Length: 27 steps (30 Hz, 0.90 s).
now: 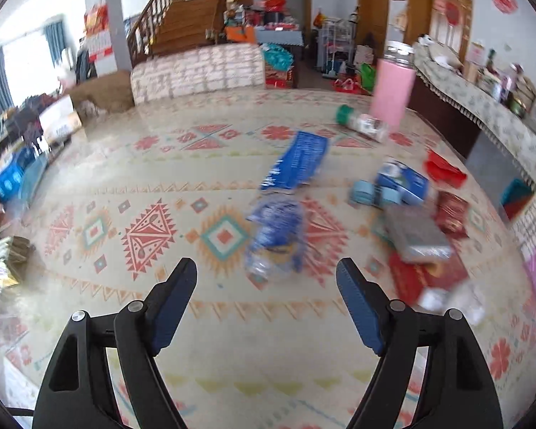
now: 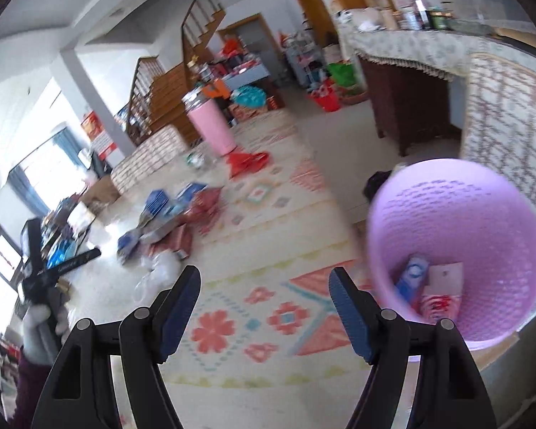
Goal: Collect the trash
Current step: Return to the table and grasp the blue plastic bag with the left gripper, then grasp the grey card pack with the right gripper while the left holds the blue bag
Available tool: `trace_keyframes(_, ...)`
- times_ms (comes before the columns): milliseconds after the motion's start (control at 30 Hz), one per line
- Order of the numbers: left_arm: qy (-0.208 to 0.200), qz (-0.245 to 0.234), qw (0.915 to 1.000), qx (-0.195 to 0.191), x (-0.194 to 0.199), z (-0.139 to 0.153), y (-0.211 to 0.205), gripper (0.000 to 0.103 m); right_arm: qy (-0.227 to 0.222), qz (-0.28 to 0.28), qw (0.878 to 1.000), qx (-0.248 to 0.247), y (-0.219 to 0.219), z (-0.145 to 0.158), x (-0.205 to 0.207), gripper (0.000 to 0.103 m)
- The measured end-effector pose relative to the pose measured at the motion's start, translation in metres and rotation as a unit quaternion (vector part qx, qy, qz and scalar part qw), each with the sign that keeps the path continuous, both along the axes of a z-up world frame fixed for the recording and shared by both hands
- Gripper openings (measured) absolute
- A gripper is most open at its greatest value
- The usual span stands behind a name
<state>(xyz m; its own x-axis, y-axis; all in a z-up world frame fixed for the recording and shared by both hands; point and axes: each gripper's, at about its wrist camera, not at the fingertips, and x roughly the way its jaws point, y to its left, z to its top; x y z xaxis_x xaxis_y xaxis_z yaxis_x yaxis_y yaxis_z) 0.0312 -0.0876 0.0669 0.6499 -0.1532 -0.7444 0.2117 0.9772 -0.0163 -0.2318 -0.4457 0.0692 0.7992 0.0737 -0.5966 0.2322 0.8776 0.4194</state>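
Trash lies scattered on a patterned rug (image 1: 153,186). In the left wrist view my left gripper (image 1: 267,275) is open and empty, just short of a crumpled clear bottle with a blue label (image 1: 275,239). Beyond it lie a blue packet (image 1: 298,161), a blue box (image 1: 400,182), a grey box (image 1: 416,234), red wrappers (image 1: 443,169) and a green-capped bottle (image 1: 362,123). In the right wrist view my right gripper (image 2: 264,284) is open and empty above the rug, left of a purple basket (image 2: 457,214) holding a blue carton (image 2: 412,277) and a red-and-white packet (image 2: 441,291).
A tall pink bin (image 1: 393,85) stands at the rug's far edge. A covered sofa (image 1: 196,71) sits behind, a cloth-draped cabinet (image 1: 482,107) to the right. Clutter lines the left wall (image 1: 14,171). The left hand and its gripper show in the right wrist view (image 2: 43,286).
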Motion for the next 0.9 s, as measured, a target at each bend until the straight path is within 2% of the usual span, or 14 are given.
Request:
trace_keyframes(67,0.005,0.004,1.0000,-0.005,0.015,-0.005,0.002,0.079,0.006,0.015,1.000,0.001,0.013,-0.003,0.012,0.079)
trace_keyframes(200,0.018,-0.001,0.9998,0.012,0.051,-0.022,-0.008,0.079,0.021,0.043,0.999,0.002,0.039,-0.012,0.036,0.079)
trace_keyframes(333,0.037,-0.011,0.9988,0.030,0.069,-0.039,-0.023,0.079,0.033,0.060,0.998,-0.001,0.055,-0.019,0.054,0.079)
trace_keyframes(433,0.061,-0.022,0.9977,0.022,0.075,-0.050,-0.027,0.078,0.038,0.067,0.997,-0.004,0.062,-0.021,0.062,0.079)
trace_keyframes(467,0.067,-0.023,0.9973,0.020,0.075,-0.053,-0.028,0.073,0.039,0.070,0.997,-0.005,0.065,-0.021,0.064,0.079)
trace_keyframes(500,0.073,-0.022,0.9968,0.022,0.073,-0.054,-0.028,0.049,0.040,0.072,0.997,-0.006,0.067,-0.021,0.066,0.079)
trace_keyframes(533,0.081,-0.021,0.9961,0.027,0.072,-0.056,-0.029,0.044,0.040,0.075,0.996,-0.006,0.069,-0.022,0.069,0.079)
trace_keyframes(600,0.082,-0.010,0.9961,0.030,0.063,-0.052,-0.028,0.042,0.042,0.079,0.996,-0.006,0.072,-0.022,0.073,0.079)
trace_keyframes(667,0.086,-0.007,0.9961,0.016,0.050,-0.045,-0.025,0.040,0.043,0.084,0.996,-0.005,0.075,-0.022,0.076,0.079)
trace_keyframes(833,0.078,0.002,0.9956,-0.051,0.003,-0.023,-0.010,0.040,0.042,0.098,0.994,-0.007,0.089,-0.020,0.086,0.079)
trace_keyframes(900,0.061,-0.004,0.9959,-0.066,-0.011,-0.019,-0.008,0.040,0.044,0.103,0.994,-0.008,0.095,-0.018,0.093,0.079)
